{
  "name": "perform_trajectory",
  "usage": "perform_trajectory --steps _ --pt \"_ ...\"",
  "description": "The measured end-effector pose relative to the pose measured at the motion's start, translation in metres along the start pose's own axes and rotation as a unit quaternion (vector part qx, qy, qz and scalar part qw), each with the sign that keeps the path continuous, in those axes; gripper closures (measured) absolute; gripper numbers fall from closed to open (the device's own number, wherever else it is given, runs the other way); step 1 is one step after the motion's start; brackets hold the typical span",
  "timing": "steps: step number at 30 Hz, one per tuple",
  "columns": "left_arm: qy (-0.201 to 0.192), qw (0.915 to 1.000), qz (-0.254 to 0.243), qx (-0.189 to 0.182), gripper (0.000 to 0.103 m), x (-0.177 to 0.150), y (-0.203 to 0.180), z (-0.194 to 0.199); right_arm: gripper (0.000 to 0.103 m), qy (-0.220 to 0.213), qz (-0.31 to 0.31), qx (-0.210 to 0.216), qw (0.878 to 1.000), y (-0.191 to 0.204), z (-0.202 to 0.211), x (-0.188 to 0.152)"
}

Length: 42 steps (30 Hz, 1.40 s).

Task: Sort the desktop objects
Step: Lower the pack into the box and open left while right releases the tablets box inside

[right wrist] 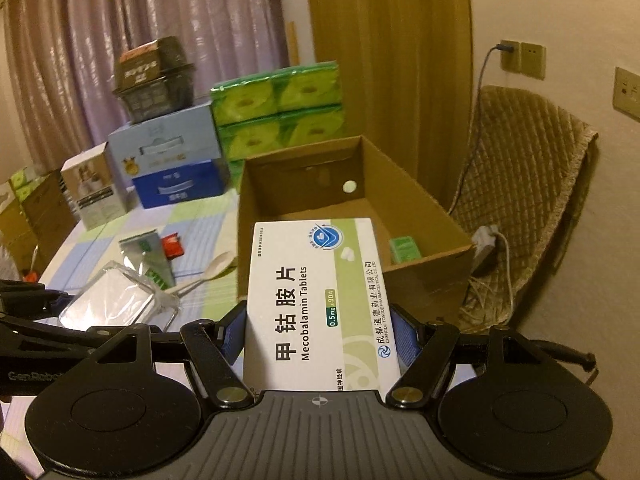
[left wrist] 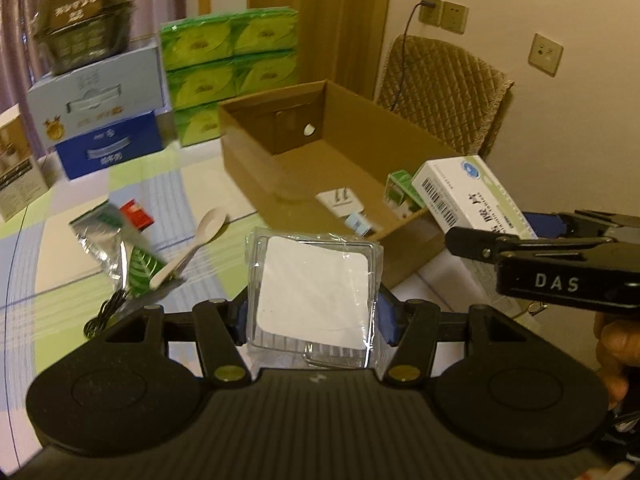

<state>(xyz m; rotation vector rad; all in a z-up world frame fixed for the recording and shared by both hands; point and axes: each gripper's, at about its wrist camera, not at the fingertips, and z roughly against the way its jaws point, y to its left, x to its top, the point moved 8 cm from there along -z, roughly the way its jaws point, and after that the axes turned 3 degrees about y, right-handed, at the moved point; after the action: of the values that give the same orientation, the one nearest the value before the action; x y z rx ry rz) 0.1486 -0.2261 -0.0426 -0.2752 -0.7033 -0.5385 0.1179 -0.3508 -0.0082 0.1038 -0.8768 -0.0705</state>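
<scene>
While the left gripper (left wrist: pixel 314 320) clamps a clear case (left wrist: pixel 314 288), only the right gripper (right wrist: pixel 320 336) view shows its clamped tablet box (right wrist: pixel 320 300) label.

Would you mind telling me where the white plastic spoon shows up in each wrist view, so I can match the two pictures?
Left wrist view: the white plastic spoon lies on the tablecloth left of centre, just left of the clear packet held by the left gripper.
Right wrist view: the spoon is left of centre, bowl end against the cardboard box.
Shared landmark: the open cardboard box, right of the spoon in both.
</scene>
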Motion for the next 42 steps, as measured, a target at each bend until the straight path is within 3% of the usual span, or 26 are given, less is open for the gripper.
perform_trajectory --steps 21,42 --pt "-0.014 0.9996 -0.021 -0.011 0.050 0.051 -0.019 -0.027 0.034 -0.016 -0.004 -0.013 1.000 -0.040 -0.013 0.035" --pt "-0.001 0.9991 -0.024 -0.034 0.050 0.091 -0.030 -0.078 0.034 -0.006 -0.011 -0.021 1.000 -0.072 -0.062 0.073"
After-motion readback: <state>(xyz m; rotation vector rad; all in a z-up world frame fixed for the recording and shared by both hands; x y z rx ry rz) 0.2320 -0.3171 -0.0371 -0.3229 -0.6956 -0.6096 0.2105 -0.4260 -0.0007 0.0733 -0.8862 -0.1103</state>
